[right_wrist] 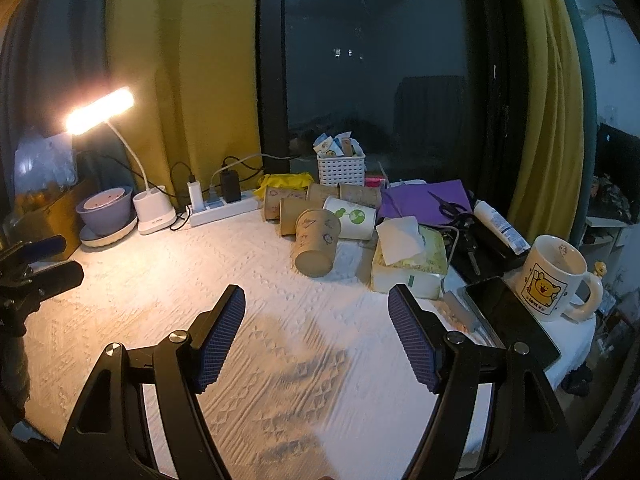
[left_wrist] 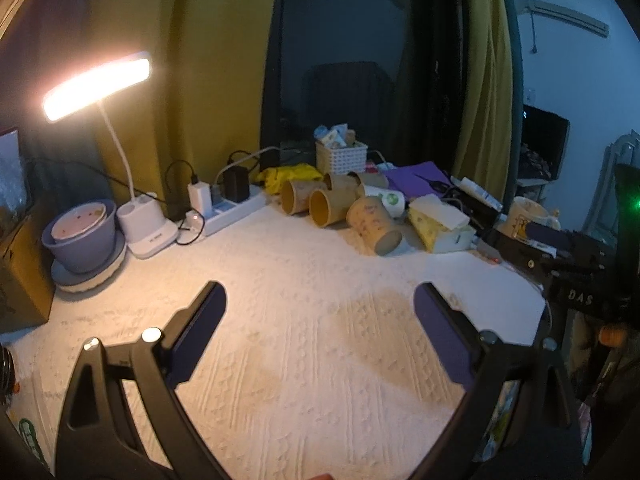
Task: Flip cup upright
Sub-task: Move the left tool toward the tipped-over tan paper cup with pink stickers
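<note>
Left gripper (left_wrist: 320, 300): wide open, holding nothing, up over the white cloth (left_wrist: 280, 360).
Right gripper (right_wrist: 316, 312): wide open too, nothing held, pointing at the cups.
Cup (right_wrist: 316, 242): brown paper, lying on its side, flat bottom facing the right gripper, apart from both.
More cups (right_wrist: 296, 210): heaped on their sides just behind it, brown ones and a white one with a green picture (right_wrist: 352, 218).
Tissue box (right_wrist: 410, 262): just right of the cup, one tissue sticking up.
Mug (right_wrist: 554, 276): standing up near the table's right edge, yellow bear on it.
Phone (right_wrist: 512, 320): flat and dark, beside the mug.
Basket (right_wrist: 341, 168): white, at the back by the window.
Lamp (right_wrist: 100, 110): shining, far left.
Bowl (right_wrist: 106, 210): purple, next to the lamp's foot.
</note>
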`<state>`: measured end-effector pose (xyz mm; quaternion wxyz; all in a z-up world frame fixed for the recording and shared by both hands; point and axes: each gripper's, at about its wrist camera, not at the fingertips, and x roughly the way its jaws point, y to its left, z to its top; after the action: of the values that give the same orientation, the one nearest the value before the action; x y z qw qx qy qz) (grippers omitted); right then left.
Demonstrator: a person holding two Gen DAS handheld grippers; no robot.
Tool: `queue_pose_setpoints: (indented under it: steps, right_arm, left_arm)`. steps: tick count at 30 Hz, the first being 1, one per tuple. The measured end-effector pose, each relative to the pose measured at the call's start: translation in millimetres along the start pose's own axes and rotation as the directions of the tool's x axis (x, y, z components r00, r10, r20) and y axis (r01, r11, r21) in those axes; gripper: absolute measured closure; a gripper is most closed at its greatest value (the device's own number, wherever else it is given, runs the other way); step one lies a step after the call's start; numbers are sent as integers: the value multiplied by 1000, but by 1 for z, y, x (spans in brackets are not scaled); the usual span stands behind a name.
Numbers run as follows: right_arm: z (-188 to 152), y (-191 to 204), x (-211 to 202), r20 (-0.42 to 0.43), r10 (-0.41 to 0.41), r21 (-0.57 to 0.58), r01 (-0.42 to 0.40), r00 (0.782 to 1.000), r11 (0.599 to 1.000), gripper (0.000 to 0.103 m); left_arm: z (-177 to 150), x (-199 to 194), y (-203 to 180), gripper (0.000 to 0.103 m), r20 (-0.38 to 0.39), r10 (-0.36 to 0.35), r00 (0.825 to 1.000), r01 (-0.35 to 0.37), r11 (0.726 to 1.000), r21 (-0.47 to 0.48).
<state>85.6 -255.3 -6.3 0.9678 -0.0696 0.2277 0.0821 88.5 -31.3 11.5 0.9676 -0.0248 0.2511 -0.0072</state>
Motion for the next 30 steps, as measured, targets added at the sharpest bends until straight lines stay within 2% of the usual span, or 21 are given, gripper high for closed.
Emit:
queue_pose_setpoints:
  steps: [8, 13, 20, 30]
  right_arm:
    - [12, -21, 22, -8, 2, 21, -2, 1000, 1000, 26]
    - [23, -37, 44, -25, -3, 30, 4, 1000, 1000, 26]
    - [30, -54, 80, -61, -1, 33, 3, 998, 999, 26]
    - [32, -74, 125, -116, -4, 47, 10, 993, 999, 26]
  left_arm:
    - [23, 37, -11, 7, -44, -18, 999, 19, 1000, 7]
    - [38, 75, -22, 7, -91, -46, 995, 47, 999, 8]
    - [47, 132, -34, 7, -165, -95, 982, 94, 995, -11]
    - [55, 199, -50, 7, -232, -145, 962, 140, 989, -41]
